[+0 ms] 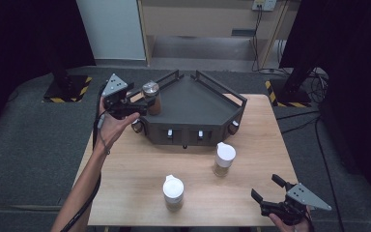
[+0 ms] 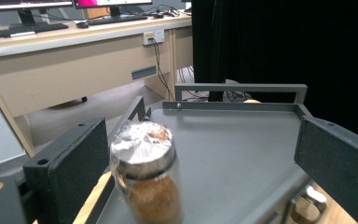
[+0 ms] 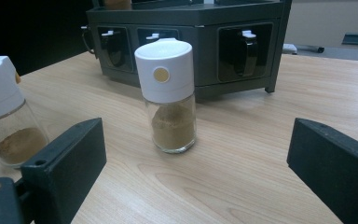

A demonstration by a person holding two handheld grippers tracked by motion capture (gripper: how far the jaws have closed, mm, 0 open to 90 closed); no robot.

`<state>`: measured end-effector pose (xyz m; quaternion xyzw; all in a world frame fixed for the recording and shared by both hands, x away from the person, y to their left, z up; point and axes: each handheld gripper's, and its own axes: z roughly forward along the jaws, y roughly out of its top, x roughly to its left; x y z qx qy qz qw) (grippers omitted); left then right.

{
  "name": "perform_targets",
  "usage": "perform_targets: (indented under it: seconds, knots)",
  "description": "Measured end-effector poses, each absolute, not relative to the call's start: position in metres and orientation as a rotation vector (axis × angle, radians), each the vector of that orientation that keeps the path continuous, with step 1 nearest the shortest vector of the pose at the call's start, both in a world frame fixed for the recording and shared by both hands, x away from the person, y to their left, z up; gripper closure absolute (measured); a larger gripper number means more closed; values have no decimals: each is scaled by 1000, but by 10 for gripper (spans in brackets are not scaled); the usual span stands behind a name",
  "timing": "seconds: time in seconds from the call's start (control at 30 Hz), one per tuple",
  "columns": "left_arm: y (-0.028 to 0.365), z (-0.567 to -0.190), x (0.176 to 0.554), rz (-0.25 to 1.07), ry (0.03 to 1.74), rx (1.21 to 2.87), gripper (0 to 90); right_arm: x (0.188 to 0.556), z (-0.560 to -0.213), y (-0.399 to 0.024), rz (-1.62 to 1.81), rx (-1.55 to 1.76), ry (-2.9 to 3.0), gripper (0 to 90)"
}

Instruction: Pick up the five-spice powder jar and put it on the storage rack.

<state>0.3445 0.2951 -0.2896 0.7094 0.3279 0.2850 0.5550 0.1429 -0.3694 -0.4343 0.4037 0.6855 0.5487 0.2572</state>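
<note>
A glass spice jar (image 1: pixel 150 98) with a silver lid and brown powder stands on the left corner of the dark grey rack (image 1: pixel 198 104). My left gripper (image 1: pixel 142 107) is open at that corner, one jaw on each side of the jar. In the left gripper view the jar (image 2: pixel 147 182) stands close to the left jaw on the rack's tray (image 2: pixel 233 144), with the left gripper (image 2: pixel 205 158) wide around it. My right gripper (image 1: pixel 266 188) is open and empty at the table's front right corner. In the right gripper view the right gripper (image 3: pixel 196 168) faces a white-lidded jar (image 3: pixel 170 102).
Two white-lidded jars (image 1: pixel 224 159) (image 1: pixel 173 192) stand on the wooden table (image 1: pixel 125 169) in front of the rack; the second shows at the left edge (image 3: pixel 2 112). The rack's front (image 3: pixel 191 28) has small handles. Stand bases with yellow-black stripes (image 1: pixel 67 89) sit on the floor.
</note>
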Motion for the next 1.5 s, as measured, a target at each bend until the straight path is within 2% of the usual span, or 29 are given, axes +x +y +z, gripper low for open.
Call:
perform_targets:
  seconds: [0.47, 0.9, 1.13, 1.5]
  knots:
    - [315, -307, 286, 643, 703, 1635, 16, 143, -434, -368, 1485, 1092, 1863, 44]
    - [331, -343, 246, 598, 702, 1628, 13, 143, -434, -367, 1479, 1090, 1865, 44]
    - [331, -363, 221, 622, 717, 1649, 13, 143, -434, -367, 1478, 1088, 1865, 44]
    - [345, -408, 192, 608, 765, 1616, 15, 143, -433, -367, 1478, 1088, 1866, 44]
